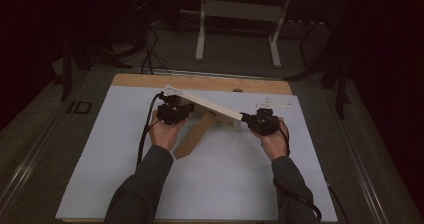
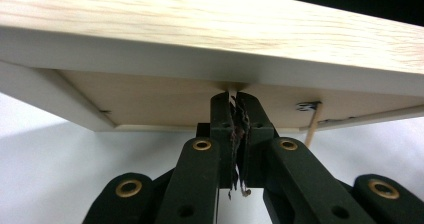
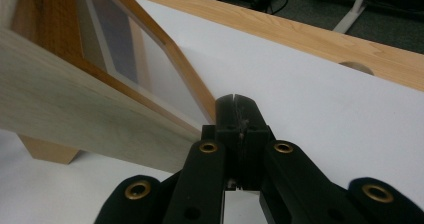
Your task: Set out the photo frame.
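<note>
Starting big: the white surface fills the lower half of the high view. The picture frame sits tilted at centre frame, with its pale edge running from upper left down to the right. Its brown back prop angles down to the surface below it.

The left gripper is under the frame's upper-left end and the right gripper is at its lower-right end.

In the left gripper view the fingers are closed and their tips butt up against the frame's underside. There's a thin pale sliver between the tips, and we cannot tell what it is.

In the right gripper view the fingers are closed on nothing. They sit just beside the frame's corner.

We read the step as standing the frame up on its prop. To do it well:
- Support from below with the left and steady the end with the right, without shoving it.
- Lower slowly so the prop foot lands flat and doesn't skid on the sheet.
- Watch the small metal clip and thin stick on the back, and keep the tips clear of them.
</note>
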A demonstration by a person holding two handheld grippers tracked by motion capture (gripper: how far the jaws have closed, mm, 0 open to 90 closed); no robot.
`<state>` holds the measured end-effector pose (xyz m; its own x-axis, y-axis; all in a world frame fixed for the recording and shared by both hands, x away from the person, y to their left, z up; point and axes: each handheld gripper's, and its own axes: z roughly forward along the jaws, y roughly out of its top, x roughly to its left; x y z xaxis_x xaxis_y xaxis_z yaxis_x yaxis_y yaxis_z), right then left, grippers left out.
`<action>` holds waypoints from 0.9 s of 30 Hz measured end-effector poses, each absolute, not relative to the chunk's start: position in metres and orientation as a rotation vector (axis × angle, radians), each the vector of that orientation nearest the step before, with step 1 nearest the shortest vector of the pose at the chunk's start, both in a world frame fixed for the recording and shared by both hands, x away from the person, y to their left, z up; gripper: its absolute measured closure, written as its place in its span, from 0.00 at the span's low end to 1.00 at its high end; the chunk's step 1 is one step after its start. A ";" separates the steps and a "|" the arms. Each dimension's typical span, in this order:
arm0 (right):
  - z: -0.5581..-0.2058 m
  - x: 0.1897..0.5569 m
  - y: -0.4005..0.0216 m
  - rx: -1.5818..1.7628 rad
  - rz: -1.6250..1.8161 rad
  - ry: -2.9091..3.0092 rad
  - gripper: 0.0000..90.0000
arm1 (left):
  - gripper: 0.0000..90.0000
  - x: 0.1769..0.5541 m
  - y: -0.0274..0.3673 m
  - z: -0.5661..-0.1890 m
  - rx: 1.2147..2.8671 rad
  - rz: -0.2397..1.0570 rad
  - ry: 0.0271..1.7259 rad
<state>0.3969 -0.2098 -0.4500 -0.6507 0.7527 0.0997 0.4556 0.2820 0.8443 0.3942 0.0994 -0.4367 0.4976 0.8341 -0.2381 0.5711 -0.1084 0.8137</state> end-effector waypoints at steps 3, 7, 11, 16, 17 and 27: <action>-0.450 0.396 -0.210 1.100 1.310 2.240 1.00 | 0.97 0.393 0.096 -0.436 1.805 0.345 1.169; -0.450 0.395 -0.210 1.095 1.313 2.247 1.00 | 0.97 0.392 0.094 -0.436 1.800 0.309 1.151; -0.450 0.394 -0.210 1.093 1.317 2.247 1.00 | 0.98 0.391 0.092 -0.434 1.802 0.300 1.138; -0.451 0.393 -0.210 1.090 1.318 2.247 1.00 | 0.98 0.386 0.084 -0.433 1.809 0.282 1.101; -0.451 0.393 -0.210 1.091 1.321 2.247 1.00 | 0.98 0.385 0.081 -0.432 1.814 0.281 1.092; -0.450 0.392 -0.209 1.084 1.321 2.256 1.00 | 0.98 0.381 0.070 -0.429 1.838 0.274 1.058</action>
<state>0.3920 -0.2090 -0.4505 -0.6657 0.7388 0.1050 0.4531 0.2883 0.8436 0.3815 0.0696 -0.4293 0.5980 0.7622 -0.2478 0.5460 -0.1610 0.8222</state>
